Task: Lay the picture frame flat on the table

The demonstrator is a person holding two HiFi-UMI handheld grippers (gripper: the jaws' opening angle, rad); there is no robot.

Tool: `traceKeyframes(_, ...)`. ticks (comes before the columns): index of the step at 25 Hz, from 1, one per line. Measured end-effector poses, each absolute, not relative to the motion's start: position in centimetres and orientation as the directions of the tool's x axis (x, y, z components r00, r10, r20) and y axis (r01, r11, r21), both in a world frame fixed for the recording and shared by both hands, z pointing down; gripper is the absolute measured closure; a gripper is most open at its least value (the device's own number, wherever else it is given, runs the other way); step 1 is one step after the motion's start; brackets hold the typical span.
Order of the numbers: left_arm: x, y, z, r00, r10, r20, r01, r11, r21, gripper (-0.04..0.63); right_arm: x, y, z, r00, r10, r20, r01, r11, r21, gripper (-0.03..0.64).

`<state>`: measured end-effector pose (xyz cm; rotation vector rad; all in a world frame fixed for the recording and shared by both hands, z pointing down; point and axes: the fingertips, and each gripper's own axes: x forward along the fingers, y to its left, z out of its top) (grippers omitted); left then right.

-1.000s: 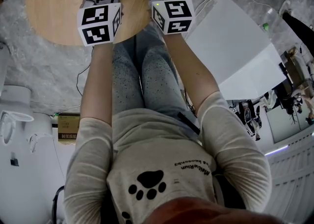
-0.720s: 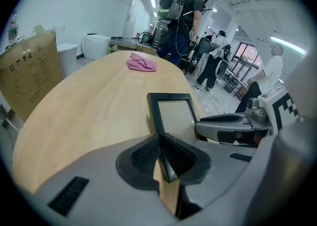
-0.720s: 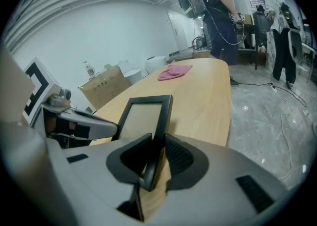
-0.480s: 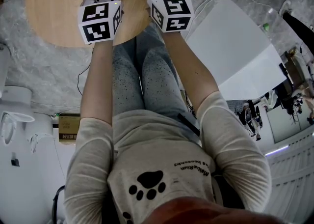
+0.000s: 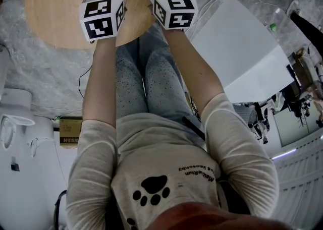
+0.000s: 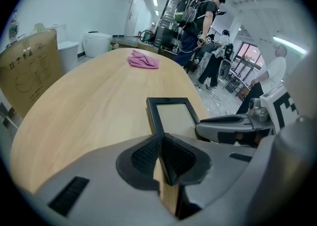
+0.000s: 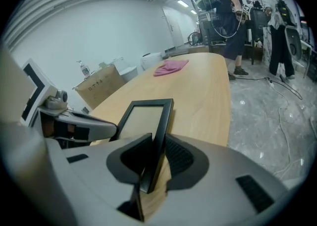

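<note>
A pale oval wooden table [image 6: 89, 101] lies under you, with a busy workshop beyond it. Your left gripper [image 6: 161, 143] is clamped on the left edge of the black rectangular picture frame [image 6: 173, 118]. Your right gripper [image 7: 156, 145], at 3 o'clock of it, is clamped on the frame's right edge. The frame sits low by the table's near rim, pane facing up, reaching toward 12 o'clock. A crumpled pink cloth [image 6: 142, 60] lies at the far end, at 12 o'clock. A brown cardboard box [image 6: 29, 71] stands off the table at 10 o'clock.

In the head view, the tips of the left gripper [image 6: 161, 146] and the right gripper [image 7: 154, 154] are cut off at the top edge. The near end of the picture frame [image 6: 172, 117] is hidden by them.
</note>
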<state>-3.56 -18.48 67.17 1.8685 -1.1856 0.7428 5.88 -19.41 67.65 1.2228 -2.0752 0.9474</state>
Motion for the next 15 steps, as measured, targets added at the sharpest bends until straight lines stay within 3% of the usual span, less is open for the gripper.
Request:
traceKeyframes(9,-3.8,-18.5,67.5,0.381,-0.449,0.808,-0.921,-0.257,0.291,0.554,5.7,-19.4,68.1,-0.412,-0.482,0.774,-0.906,0.305,-0.292,0.531)
traceKeyframes(15,-3.7,-19.1,66.3,0.336,-0.517,0.788,-0.932,-0.305,0.198,0.567,5.7,-19.4,68.2,-0.399,-0.491,0.775,-0.913,0.296,-0.282,0.531)
